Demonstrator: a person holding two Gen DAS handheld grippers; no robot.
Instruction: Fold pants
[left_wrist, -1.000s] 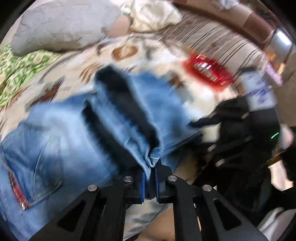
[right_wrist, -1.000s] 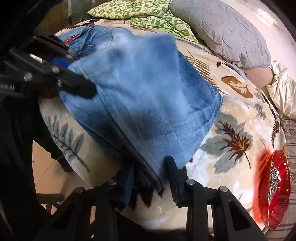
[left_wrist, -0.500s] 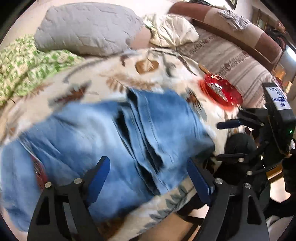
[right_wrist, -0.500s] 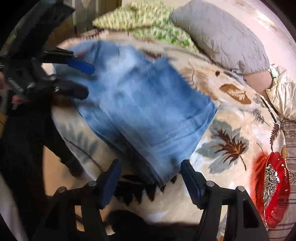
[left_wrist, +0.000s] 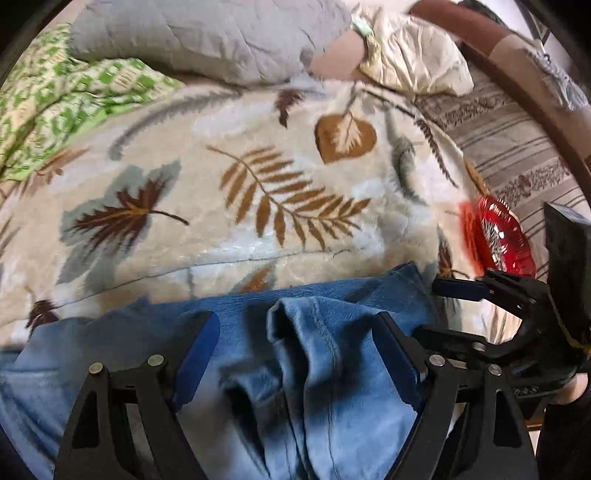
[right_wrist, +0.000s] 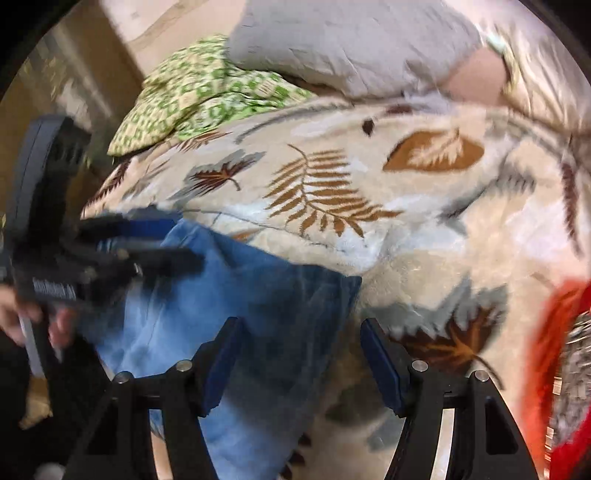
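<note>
Folded blue jeans (left_wrist: 332, 369) lie bunched at the near edge of the leaf-patterned blanket (left_wrist: 258, 184). My left gripper (left_wrist: 295, 325) hovers over their rumpled folds; its jaws are closing, denim lies below and between them, and the pads do not press on it. In the right wrist view the jeans (right_wrist: 258, 295) reach to the near left. My right gripper (right_wrist: 301, 328) stands open over their right edge, holding nothing. Each gripper shows in the other's view: the right gripper (left_wrist: 443, 310) at the far right, the left gripper (right_wrist: 162, 242) at the left with a hand (right_wrist: 22, 317) on it.
A red glass dish (left_wrist: 498, 236) sits on the blanket to the right of the jeans. A grey pillow (left_wrist: 207, 37), green patterned cloth (left_wrist: 55, 103) and a cream cushion (left_wrist: 413, 59) lie at the back. A striped sofa (left_wrist: 517, 147) borders the right side.
Both grippers let go of the jeans' edge and opened. Both drew back toward the near edge, so the jeans now sit low in each view and more blanket shows.
</note>
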